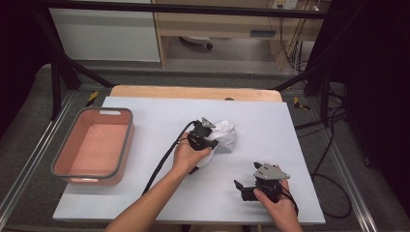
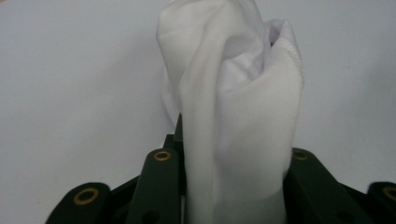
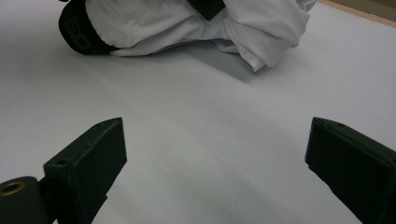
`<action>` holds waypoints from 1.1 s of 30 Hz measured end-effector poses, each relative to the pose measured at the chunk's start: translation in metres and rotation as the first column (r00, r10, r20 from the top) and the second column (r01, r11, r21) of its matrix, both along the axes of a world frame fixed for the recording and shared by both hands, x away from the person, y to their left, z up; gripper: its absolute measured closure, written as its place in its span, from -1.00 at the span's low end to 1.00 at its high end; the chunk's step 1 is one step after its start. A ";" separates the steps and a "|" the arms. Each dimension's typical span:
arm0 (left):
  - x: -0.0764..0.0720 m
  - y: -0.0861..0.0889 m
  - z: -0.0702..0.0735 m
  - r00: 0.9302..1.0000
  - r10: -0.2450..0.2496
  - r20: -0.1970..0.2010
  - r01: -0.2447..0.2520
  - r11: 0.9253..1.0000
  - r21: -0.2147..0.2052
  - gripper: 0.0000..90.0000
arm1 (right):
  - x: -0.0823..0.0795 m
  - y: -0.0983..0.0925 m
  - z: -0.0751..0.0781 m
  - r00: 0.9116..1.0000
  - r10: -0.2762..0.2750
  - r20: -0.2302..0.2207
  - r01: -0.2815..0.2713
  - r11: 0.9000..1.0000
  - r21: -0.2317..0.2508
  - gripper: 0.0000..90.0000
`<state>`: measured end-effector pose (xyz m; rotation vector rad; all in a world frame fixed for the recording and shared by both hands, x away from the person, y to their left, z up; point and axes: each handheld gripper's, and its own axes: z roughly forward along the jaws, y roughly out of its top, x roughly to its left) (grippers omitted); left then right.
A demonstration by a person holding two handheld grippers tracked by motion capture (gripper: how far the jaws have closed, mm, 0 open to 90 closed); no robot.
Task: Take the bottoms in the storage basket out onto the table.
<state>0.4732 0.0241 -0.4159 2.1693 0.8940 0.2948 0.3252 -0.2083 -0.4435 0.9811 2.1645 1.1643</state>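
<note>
The white cloth (image 1: 223,135) sits bunched near the middle of the worktop (image 1: 270,125), and from the high view I have my left claw (image 1: 209,141) clamped on its near edge, so the fabric gathers into a lump instead of lying flat. The pink bin (image 1: 92,145) stands well apart at the left edge, empty; I judge it is where the cloth is meant to go. My right claw (image 1: 240,189) rests low at the near right, apart from the cloth, keeping out of the way.

In the left gripper view the cloth (image 2: 233,121) rises as a thick fold between my jaws, which press it from both sides; gripping a fold rather than a single layer should keep it from slipping.

In the right gripper view my jaws stand wide with nothing between them, facing the cloth (image 3: 201,28) across bare worktop (image 3: 210,140), ready to help.
</note>
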 end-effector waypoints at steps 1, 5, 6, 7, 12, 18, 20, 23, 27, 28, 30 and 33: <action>0.000 0.000 0.000 1.000 0.002 -0.002 -0.003 1.000 -0.002 0.49 | 0.000 0.000 0.000 1.000 -0.001 0.000 0.001 1.000 0.000 -0.88; 0.000 0.000 -0.001 1.000 0.005 -0.003 -0.005 1.000 0.005 0.40 | 0.000 0.000 0.000 1.000 0.000 0.000 0.000 1.000 0.000 -0.88; 0.000 0.001 -0.001 1.000 0.006 -0.001 -0.006 1.000 0.006 0.40 | 0.000 0.000 0.000 1.000 0.000 0.000 0.000 1.000 -0.001 -0.88; 0.000 0.000 -0.002 1.000 0.007 0.000 -0.007 1.000 0.005 0.40 | 0.000 0.001 0.000 1.000 0.001 0.000 -0.001 1.000 -0.001 -0.88; 0.002 -0.002 -0.005 1.000 0.016 -0.006 -0.016 1.000 -0.006 0.45 | 0.000 0.002 -0.001 1.000 0.011 -0.006 -0.011 1.000 -0.003 -0.88; 0.002 -0.003 -0.005 1.000 0.009 -0.005 -0.009 1.000 -0.006 0.43 | 0.000 0.002 -0.002 1.000 0.010 -0.004 -0.010 1.000 -0.016 -0.88; 0.002 -0.003 -0.005 1.000 0.009 -0.002 -0.009 1.000 -0.001 0.42 | -0.001 0.002 -0.002 1.000 0.009 -0.002 -0.010 1.000 -0.019 -0.88; 0.002 -0.004 -0.007 1.000 0.007 -0.004 -0.007 1.000 0.002 0.42 | -0.002 0.001 0.000 1.000 0.008 0.000 -0.008 1.000 -0.013 -0.88; 0.000 -0.006 -0.008 1.000 0.001 0.001 -0.001 1.000 0.014 0.42 | -0.001 0.001 -0.001 1.000 0.008 -0.002 -0.008 1.000 -0.016 -0.88; 0.000 -0.007 -0.008 1.000 -0.001 0.004 0.001 1.000 0.019 0.42 | -0.001 0.001 -0.001 1.000 0.006 -0.001 -0.006 1.000 -0.011 -0.88; -0.001 -0.008 -0.009 1.000 -0.002 0.009 0.001 1.000 0.019 0.39 | 0.000 0.002 -0.001 1.000 0.006 -0.001 -0.006 1.000 -0.008 -0.88; -0.001 -0.009 -0.011 1.000 -0.004 0.008 0.004 0.999 0.035 0.26 | 0.000 0.002 -0.002 1.000 0.006 -0.010 -0.006 1.000 -0.016 -0.88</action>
